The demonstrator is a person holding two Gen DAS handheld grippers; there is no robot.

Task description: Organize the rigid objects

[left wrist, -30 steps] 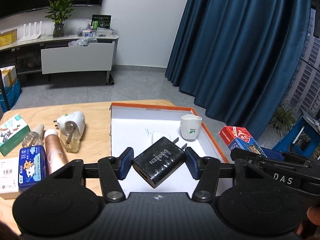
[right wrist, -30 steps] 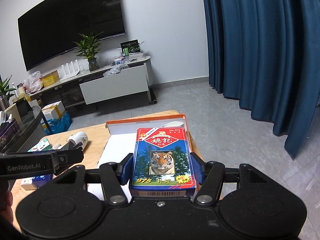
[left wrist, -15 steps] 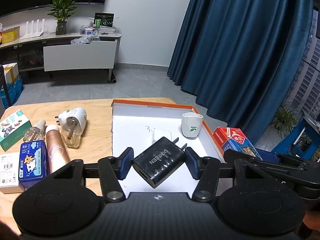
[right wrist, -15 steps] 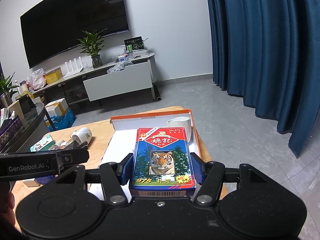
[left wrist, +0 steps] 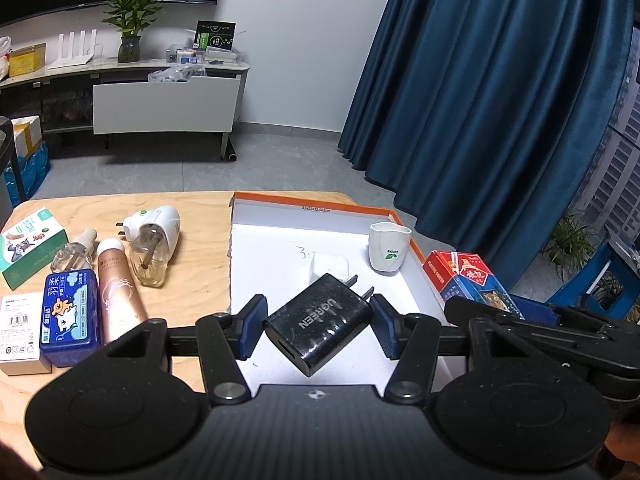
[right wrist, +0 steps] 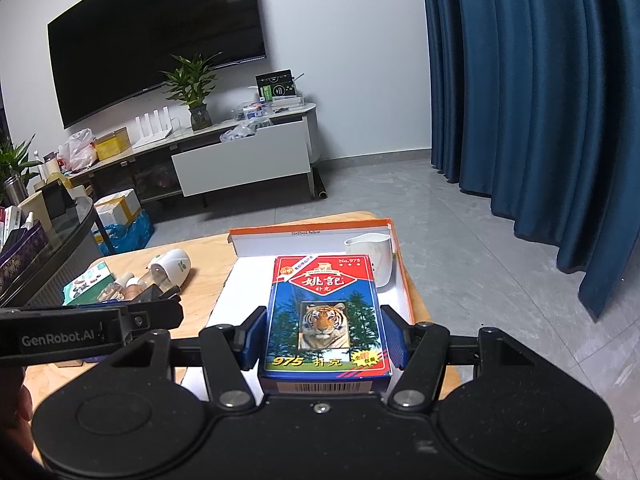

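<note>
Charger (left wrist: 318, 322) between left claw (left wrist: 318, 326) pads

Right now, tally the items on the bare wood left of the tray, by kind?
Boxes: 2, green box, white box
Tins: 1, blue tin
Bottles: 2, clear bottle, pink bottle
Plug-in vaporizers: 1, white vaporizer
Total: 6

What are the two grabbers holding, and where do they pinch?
Left gripper pinches the black charger at opposite corners. Right gripper pinches the card box by its long sides.
</note>
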